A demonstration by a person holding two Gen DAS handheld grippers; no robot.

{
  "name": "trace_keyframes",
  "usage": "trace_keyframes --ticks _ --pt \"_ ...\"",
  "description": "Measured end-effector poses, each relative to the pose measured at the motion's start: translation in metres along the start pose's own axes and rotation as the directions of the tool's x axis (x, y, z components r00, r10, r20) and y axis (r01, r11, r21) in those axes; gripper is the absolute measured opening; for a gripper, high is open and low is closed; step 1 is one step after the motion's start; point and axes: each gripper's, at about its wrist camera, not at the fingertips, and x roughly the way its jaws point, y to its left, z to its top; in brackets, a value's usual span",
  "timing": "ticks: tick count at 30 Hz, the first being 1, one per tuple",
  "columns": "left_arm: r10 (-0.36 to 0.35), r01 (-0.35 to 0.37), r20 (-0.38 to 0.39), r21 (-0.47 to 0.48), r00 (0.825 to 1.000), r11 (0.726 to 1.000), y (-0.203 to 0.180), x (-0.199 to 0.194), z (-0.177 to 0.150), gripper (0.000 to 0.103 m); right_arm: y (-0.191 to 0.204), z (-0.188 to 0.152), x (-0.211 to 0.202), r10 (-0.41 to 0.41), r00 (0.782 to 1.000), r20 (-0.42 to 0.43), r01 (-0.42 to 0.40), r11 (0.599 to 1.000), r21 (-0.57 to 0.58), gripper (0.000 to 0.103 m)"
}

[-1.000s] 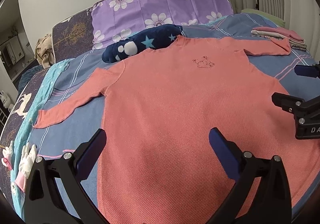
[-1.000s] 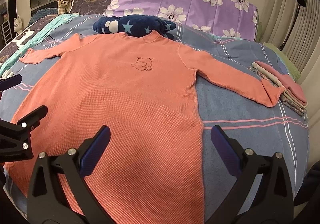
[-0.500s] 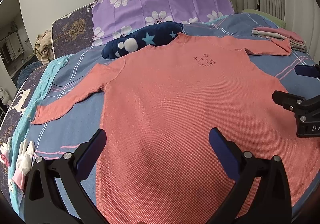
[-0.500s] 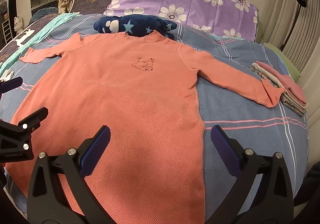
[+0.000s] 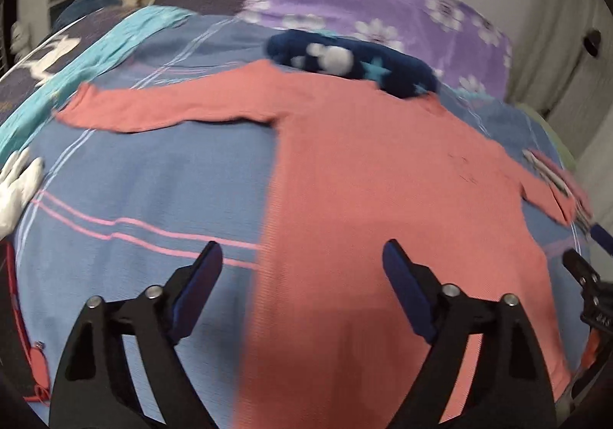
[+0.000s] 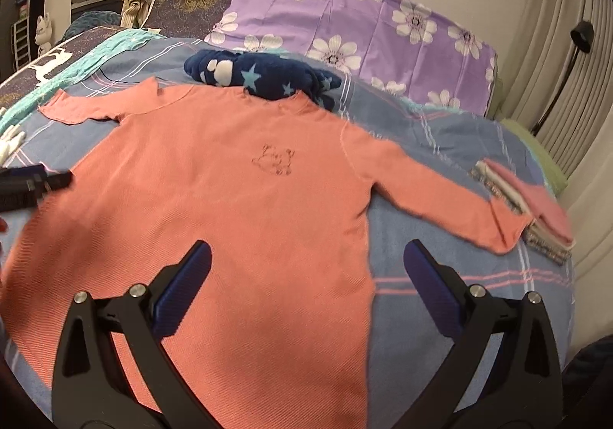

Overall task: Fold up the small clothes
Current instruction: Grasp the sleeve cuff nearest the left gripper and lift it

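A salmon-pink long-sleeved top [image 5: 383, 199] lies flat, front up, on the blue striped bedspread [image 5: 134, 191], both sleeves spread out. It also shows in the right wrist view [image 6: 230, 199] with a small animal print on the chest. My left gripper [image 5: 302, 272] is open and empty, hovering over the top's left side edge near the hem. My right gripper [image 6: 306, 268] is open and empty above the top's right side edge. The left gripper's tip [image 6: 34, 180] shows at the left of the right wrist view; the right one [image 5: 586, 275] at the right of the left wrist view.
A navy star-patterned fleece item [image 6: 260, 78] lies behind the collar. A purple flowered pillow [image 6: 352, 27] stands at the headboard. A stack of folded clothes [image 6: 528, 214] sits at the right sleeve's cuff. A white plush toy [image 5: 15, 187] lies at the bed's left edge.
The left gripper has swung left, from over the top's middle to its left side edge. The right gripper has shifted right, towards the right side edge. Both stay open.
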Motion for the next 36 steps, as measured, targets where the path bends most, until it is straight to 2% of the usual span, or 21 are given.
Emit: trace_keyframes --ticks 2,4,8,10,12,14,16,21,22,23,24,26,27,28,30,31,34,36 --pt "0.010 -0.010 0.006 -0.040 1.000 0.999 0.022 0.000 0.010 0.067 0.000 0.003 0.004 -0.010 1.000 -0.003 0.010 1.000 -0.010 0.101" --pt "0.039 -0.037 0.013 -0.088 0.999 0.995 0.048 0.001 0.022 0.059 -0.002 0.006 0.008 -0.011 1.000 -0.011 0.011 1.000 -0.011 0.101" --pt "0.084 -0.076 0.026 -0.220 0.996 0.973 0.111 0.010 0.048 0.057 -0.002 0.009 0.017 -0.010 1.000 -0.028 0.009 1.000 -0.007 0.101" --pt "0.065 -0.051 0.038 -0.292 0.997 0.955 0.146 0.018 0.062 0.057 0.000 0.008 0.023 -0.018 0.999 -0.043 0.017 1.000 -0.016 0.101" --pt "0.022 -0.001 0.050 -0.377 0.998 0.926 0.180 0.029 0.073 0.057 0.002 0.007 0.030 -0.028 0.998 -0.063 0.027 0.999 -0.028 0.101" --pt "-0.014 0.040 0.057 -0.480 0.998 0.876 0.210 0.040 0.079 0.057 0.005 0.006 0.034 -0.035 0.997 -0.075 0.032 0.999 -0.036 0.101" --pt "-0.001 0.032 0.057 -0.541 0.998 0.841 0.230 0.050 0.085 0.057 0.005 0.008 0.040 -0.042 0.996 -0.085 0.038 0.998 -0.041 0.101" --pt "0.017 0.034 0.079 -0.612 0.997 0.790 0.260 0.071 0.100 0.057 0.006 0.016 0.053 -0.037 0.994 -0.101 0.033 0.999 -0.039 0.101" --pt "0.025 0.027 0.074 -0.625 0.997 0.780 0.265 0.075 0.101 0.055 0.006 0.020 0.057 -0.031 0.994 -0.109 0.027 0.999 -0.033 0.101" --pt "0.029 0.023 0.071 -0.638 0.997 0.770 0.269 0.080 0.103 0.046 0.006 0.022 0.059 -0.028 0.993 -0.112 0.025 0.999 -0.029 0.101" --pt "0.027 0.025 0.070 -0.655 0.997 0.755 0.275 0.085 0.104 0.042 0.005 0.024 0.061 -0.023 0.993 -0.115 0.020 1.000 -0.021 0.101" --pt "0.038 0.021 0.071 -0.681 0.997 0.732 0.284 0.092 0.105 0.019 0.004 0.028 0.065 -0.016 0.993 -0.118 0.015 1.000 -0.002 0.101" --pt "0.046 0.017 0.072 -0.690 0.996 0.724 0.288 0.096 0.105 0.013 0.004 0.030 0.066 -0.012 0.993 -0.118 0.013 1.000 0.006 0.101" --pt "0.051 0.017 0.077 -0.694 0.996 0.720 0.291 0.098 0.105 0.008 0.002 0.032 0.068 -0.008 0.993 -0.117 0.010 1.000 0.016 0.101" --pt "0.053 0.034 0.102 -0.700 0.993 0.714 0.293 0.097 0.108 0.003 0.000 0.032 0.070 -0.009 0.993 -0.116 0.012 1.000 0.026 0.101" --pt "0.055 0.040 0.115 -0.693 0.992 0.720 0.290 0.095 0.111 0.003 -0.002 0.033 0.072 -0.014 0.993 -0.118 0.017 0.999 0.027 0.101" --pt "0.074 0.036 0.149 -0.627 0.986 0.778 0.272 0.083 0.126 0.002 -0.008 0.032 0.077 -0.026 0.991 -0.127 0.032 0.999 0.040 0.101" --pt "0.053 0.063 0.185 -0.570 0.981 0.819 0.253 0.070 0.140 0.002 -0.015 0.031 0.080 -0.023 0.991 -0.133 0.031 0.997 0.064 0.101"
